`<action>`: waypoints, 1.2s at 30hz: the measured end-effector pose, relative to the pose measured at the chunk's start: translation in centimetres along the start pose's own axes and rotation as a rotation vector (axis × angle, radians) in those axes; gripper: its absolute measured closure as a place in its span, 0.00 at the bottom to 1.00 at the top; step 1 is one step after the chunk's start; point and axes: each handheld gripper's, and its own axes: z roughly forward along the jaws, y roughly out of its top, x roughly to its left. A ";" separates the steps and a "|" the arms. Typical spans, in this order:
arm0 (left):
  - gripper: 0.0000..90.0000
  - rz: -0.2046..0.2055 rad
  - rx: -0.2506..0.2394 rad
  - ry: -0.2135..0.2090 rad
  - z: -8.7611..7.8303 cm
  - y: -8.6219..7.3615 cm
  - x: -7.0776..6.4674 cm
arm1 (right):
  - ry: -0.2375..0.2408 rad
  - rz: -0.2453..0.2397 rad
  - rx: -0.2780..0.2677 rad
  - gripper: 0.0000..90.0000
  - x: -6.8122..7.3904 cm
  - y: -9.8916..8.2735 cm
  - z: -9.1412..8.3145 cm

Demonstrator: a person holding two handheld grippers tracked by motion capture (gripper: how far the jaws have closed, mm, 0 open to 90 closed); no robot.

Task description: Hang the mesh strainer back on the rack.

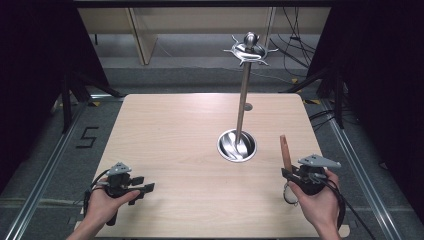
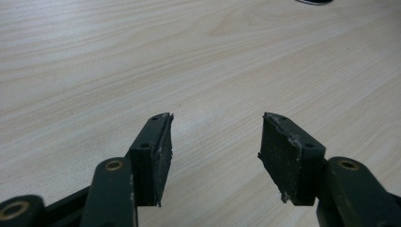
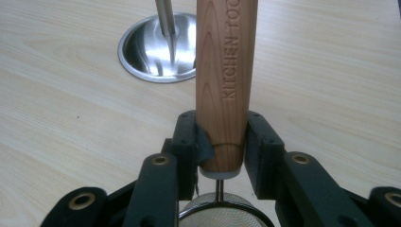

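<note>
Right gripper (image 3: 222,142) clamps the lower end of a light brown wooden handle (image 3: 226,71) stamped "KITCHEN TOOL"; both pads press its sides. Below the handle, a thin wire leads to a round fine-mesh metal strainer (image 3: 222,213). In the high view the handle (image 1: 286,151) stands nearly upright near the table's right edge, just right of the round steel base (image 1: 237,145) of a tall metal hook stand (image 1: 243,95). Left gripper (image 2: 215,142) rests near the front-left of the pale wooden table (image 1: 175,130), jaws wide apart with bare tabletop between them.
</note>
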 end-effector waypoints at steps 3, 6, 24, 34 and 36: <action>0.48 -0.014 -0.010 -0.004 0.2 -0.1 -0.1 | 0.004 0.037 -0.034 0.77 0.1 0.2 -0.2; 0.48 0.001 0.006 -0.002 0.1 0.0 0.0 | 0.007 0.056 -0.067 0.77 0.2 0.4 -0.5; 0.48 -0.006 -0.004 0.004 -0.1 -0.1 0.0 | 0.004 0.011 -0.135 0.77 0.0 0.7 -0.9; 0.48 -0.002 -0.003 0.000 0.0 0.0 0.0 | 0.004 -0.016 -0.165 0.77 0.3 1.1 -1.0; 0.48 -0.005 -0.008 -0.001 0.0 0.0 -0.1 | 0.004 -0.017 -0.166 0.77 0.3 1.1 -1.0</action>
